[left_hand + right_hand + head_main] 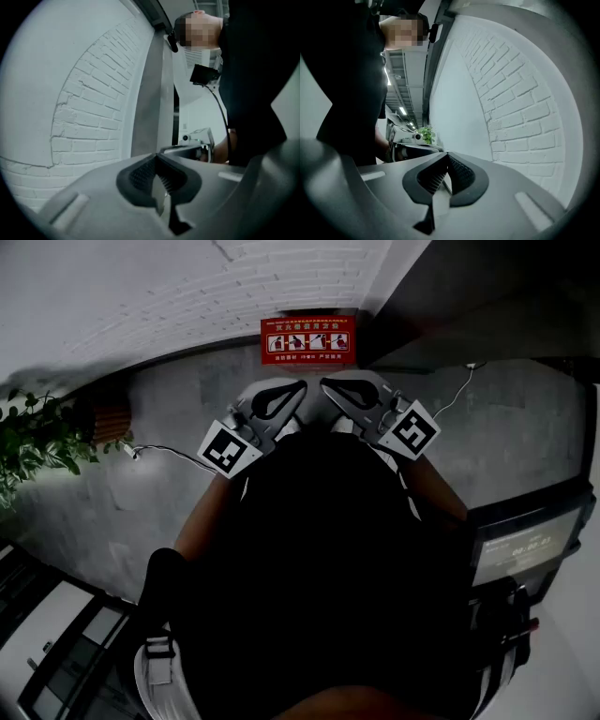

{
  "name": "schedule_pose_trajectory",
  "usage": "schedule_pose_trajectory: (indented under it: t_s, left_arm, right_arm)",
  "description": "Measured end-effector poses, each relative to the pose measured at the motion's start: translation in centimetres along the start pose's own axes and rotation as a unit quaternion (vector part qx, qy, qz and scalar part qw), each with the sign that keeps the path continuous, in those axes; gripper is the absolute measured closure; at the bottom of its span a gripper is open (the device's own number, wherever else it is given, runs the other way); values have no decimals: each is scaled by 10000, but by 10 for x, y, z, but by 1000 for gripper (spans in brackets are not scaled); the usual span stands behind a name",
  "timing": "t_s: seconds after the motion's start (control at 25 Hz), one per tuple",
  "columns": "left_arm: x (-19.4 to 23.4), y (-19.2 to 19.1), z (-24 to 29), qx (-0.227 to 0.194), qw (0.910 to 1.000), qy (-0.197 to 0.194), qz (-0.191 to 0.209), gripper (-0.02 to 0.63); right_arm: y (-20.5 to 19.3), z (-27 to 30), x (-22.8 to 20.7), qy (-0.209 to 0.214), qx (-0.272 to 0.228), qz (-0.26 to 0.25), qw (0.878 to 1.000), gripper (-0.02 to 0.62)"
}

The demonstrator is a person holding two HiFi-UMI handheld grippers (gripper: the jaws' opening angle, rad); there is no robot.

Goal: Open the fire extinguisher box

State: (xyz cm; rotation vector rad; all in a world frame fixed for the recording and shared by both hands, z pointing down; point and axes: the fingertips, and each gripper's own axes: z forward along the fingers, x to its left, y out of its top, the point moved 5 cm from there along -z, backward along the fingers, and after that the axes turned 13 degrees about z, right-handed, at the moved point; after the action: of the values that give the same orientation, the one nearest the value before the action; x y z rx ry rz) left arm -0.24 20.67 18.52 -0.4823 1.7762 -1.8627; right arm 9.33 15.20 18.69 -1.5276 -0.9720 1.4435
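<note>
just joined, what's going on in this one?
A person stands facing a white brick wall, holding the left gripper and the right gripper side by side close to the body. Both point toward the red fire extinguisher box at the foot of the wall. Each gripper's jaws are together with nothing between them. Neither touches the box, so opening it has not yet begun.

Fire extinguisher box [308,337]: red, white pictogram strip, pale lettering.
Wall [141,287]: white, brick pattern.
Floor [169,413]: mottled grey.
Plant [33,442]: green leaves.
Left gripper [298,386], right gripper [326,384]: light grey shells, black ribbed pads.
Left marker cube [231,450], right marker cube [413,429]: black-and-white squares.
Person's clothing [328,549]: black.
</note>
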Motion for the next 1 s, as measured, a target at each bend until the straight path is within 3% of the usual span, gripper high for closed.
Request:
schedule_pose_trajectory:
  t_s: [0.32,0.6,1.0]
  left_arm:
    - [-10,-7,4,150,9998,69,79,604]
    - [44,-30,16,120,9998,-105,-149,604]
    - [135,-88,11,127,9973,-604,-391,604]
  right_arm:
    - [-11,-16,-11,-60,-58,386,9992,587]
    - [-16,17,-53,-403,-41,661,9970,586]
    - [-42,62,-119,-1433,43,986,9847,586]
